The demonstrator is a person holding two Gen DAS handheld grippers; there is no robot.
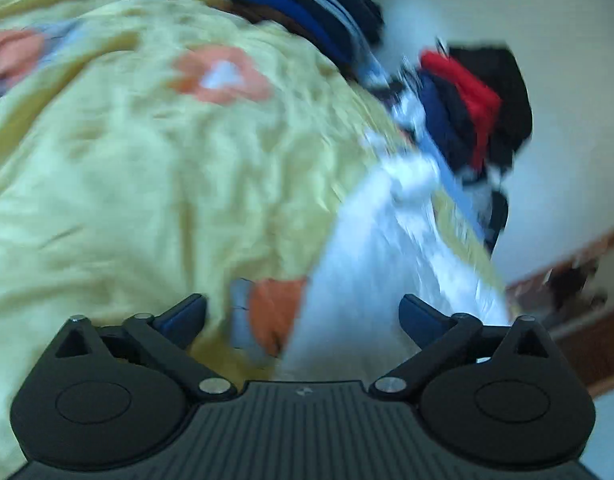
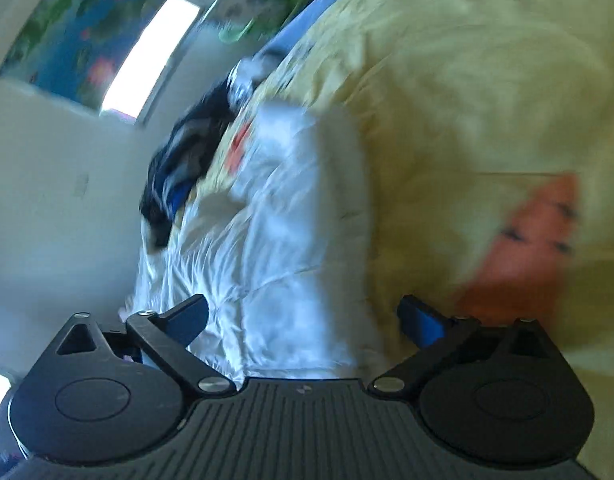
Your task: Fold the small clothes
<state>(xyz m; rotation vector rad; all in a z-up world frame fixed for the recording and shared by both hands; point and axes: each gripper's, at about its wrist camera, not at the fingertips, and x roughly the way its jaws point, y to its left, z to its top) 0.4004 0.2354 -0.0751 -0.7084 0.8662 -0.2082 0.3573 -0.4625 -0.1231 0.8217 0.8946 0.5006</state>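
A white garment (image 1: 371, 264) lies crumpled on a yellow bedspread (image 1: 139, 168) with orange flower prints. My left gripper (image 1: 303, 316) hovers over the garment's near edge, jaws wide open, nothing between them. The right wrist view shows the same white garment (image 2: 275, 232) stretching away from my right gripper (image 2: 303, 316), which is open and empty above it. Both views are blurred and tilted. A pile of dark, blue and red clothes (image 1: 475, 108) sits at the bed's edge beyond the garment.
More dark and blue clothes (image 1: 299, 4) lie heaped at the far side of the bed. In the right wrist view dark clothes (image 2: 187, 160) lie along the bed's edge, with a white wall (image 2: 59, 200), a bright window (image 2: 151, 56) and a colourful picture (image 2: 75, 28) beyond.
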